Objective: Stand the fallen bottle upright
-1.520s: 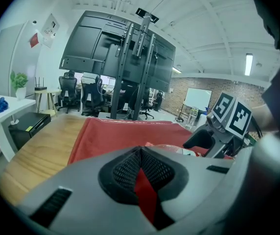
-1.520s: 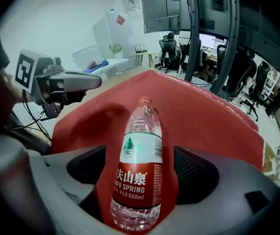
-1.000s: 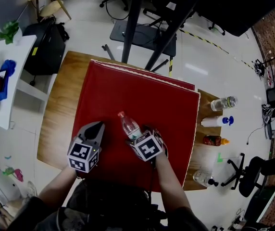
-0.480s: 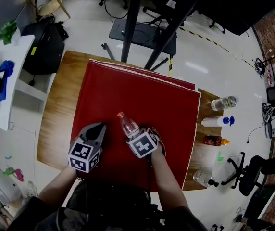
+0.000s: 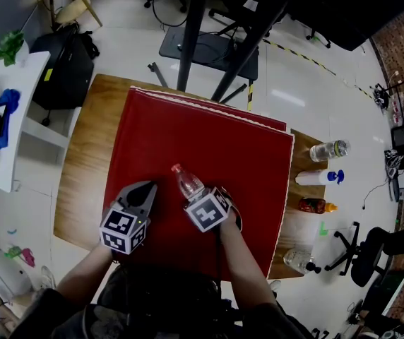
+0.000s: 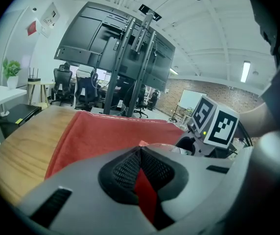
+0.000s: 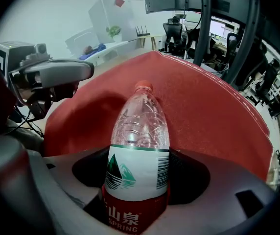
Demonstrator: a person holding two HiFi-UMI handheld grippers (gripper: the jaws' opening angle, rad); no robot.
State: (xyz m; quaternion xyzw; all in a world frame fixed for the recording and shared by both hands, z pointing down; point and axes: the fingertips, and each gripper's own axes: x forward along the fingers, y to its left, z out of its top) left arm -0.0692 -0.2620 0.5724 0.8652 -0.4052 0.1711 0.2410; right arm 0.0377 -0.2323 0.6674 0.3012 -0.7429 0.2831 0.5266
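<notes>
head view: the bottle (image 5: 188, 182) lies on its side on the red cloth (image 5: 202, 126), which covers most of the wooden table (image 5: 85, 147). the right gripper (image 5: 208, 202) points steeply down over the bottle's lower half. the cap (image 5: 176, 167) sticks out beyond the jaw tips, away from the person. the left gripper (image 5: 145, 187) hovers just beside the right one, apart from the bottle, its jaws tapering to a single point. several other bottles (image 5: 327, 150) rest on bare wood well clear of both pairs of jaws, on the right gripper's outer side.

left gripper view: the left gripper (image 6: 140, 153) has its jaws clenched, tips touching, with nothing between them. only a sliver of red cloth shows through the slot behind the tips. the right gripper's marker cube (image 6: 213, 124) sits ahead of the jaws and off to their right.

right gripper view: the bottle (image 7: 139, 146) sits squarely between the jaws, lengthwise along them. its label (image 7: 137, 173) is level with the pads, and the clear shoulder and cap (image 7: 143, 86) reach ahead of the tips. the jaws are closing around the bottle. the pads flank the label closely on both sides, with a thin dark gap visible on one side, so the grip is not yet clamped. the cloth (image 7: 213, 106) lies under and beyond the bottle. the left gripper (image 7: 88, 71) shows off to the left of the jaws, apart from the bottle.
</notes>
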